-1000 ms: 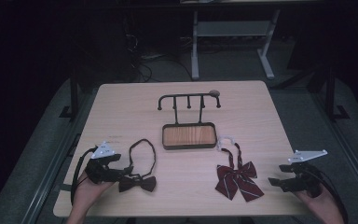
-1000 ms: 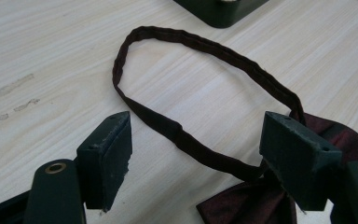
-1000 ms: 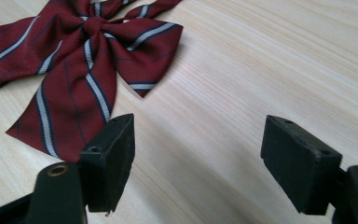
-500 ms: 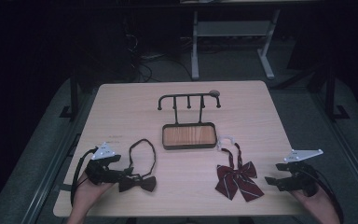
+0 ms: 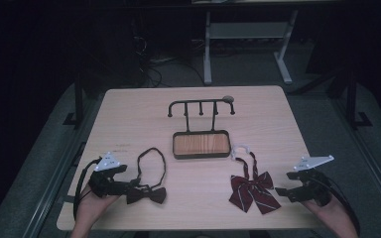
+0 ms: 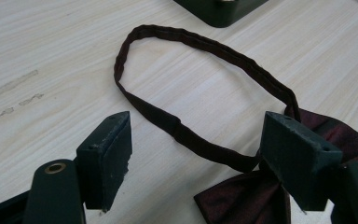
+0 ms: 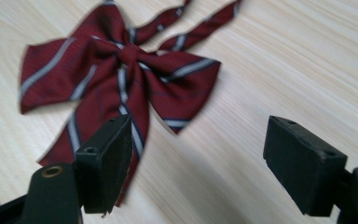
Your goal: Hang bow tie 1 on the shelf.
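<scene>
A dark maroon bow tie (image 5: 147, 194) (image 6: 242, 198) with a looped neck strap (image 5: 151, 166) (image 6: 200, 88) lies at the front left of the wooden table (image 5: 129, 119). My left gripper (image 5: 134, 187) (image 6: 198, 163) stands open just left of the bow, with the strap's near end between its jaws. A red striped bow tie (image 5: 252, 191) (image 7: 121, 79) lies at the front right. My right gripper (image 5: 283, 190) (image 7: 198, 163) is open a little to the right of it and holds nothing.
A black rack (image 5: 201, 106) with several pegs rises from a wood-lined tray base (image 5: 201, 145) at the table's middle. A white clasp (image 5: 240, 149) ends the striped tie's strap. Table legs and cables lie on the dark floor beyond the far edge.
The right gripper has edged slightly left toward the striped bow tie. The left gripper and both ties stay where they were.
</scene>
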`<state>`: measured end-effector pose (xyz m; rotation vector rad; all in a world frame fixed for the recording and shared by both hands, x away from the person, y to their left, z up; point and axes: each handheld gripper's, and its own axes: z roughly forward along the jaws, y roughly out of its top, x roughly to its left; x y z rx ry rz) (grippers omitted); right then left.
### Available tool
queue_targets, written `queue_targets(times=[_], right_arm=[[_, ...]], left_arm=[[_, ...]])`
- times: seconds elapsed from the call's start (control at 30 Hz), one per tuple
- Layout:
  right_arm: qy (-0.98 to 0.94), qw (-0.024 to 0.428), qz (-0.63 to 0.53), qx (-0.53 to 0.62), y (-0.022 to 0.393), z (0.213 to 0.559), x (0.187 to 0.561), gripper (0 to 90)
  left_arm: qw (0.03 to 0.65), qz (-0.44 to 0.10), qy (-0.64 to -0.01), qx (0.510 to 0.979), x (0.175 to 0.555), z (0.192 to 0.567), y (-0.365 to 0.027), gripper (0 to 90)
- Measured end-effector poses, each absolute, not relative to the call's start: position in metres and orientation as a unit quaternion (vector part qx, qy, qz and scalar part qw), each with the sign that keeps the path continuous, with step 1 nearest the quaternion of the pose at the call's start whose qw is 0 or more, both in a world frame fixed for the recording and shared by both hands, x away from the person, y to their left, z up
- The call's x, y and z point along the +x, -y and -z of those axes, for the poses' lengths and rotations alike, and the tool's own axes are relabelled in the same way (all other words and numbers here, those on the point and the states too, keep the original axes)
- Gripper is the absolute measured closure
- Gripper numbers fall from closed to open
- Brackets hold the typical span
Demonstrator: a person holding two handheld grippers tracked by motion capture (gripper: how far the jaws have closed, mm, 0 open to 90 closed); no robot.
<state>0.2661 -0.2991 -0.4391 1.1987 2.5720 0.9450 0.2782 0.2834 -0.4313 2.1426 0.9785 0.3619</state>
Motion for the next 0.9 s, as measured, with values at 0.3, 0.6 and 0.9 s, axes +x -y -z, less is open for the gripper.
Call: queue_targets(times=[0.3,0.6,0.9], right_arm=[[-0.868,0.064,-0.314,0.380,0.282,0.427,0.278,26.4],[-0.877,0.062,-0.294,0.375,0.268,0.414,0.291,37.4],[-0.889,0.067,-0.269,0.363,0.254,0.409,0.310,40.2]], left_arm=[[0.373,-0.142,-0.383,0.833,0.280,0.431,-0.284,25.6],[0.369,-0.138,-0.371,0.841,0.284,0.432,-0.277,25.7],[0.370,-0.138,-0.368,0.842,0.284,0.432,-0.276,25.7]])
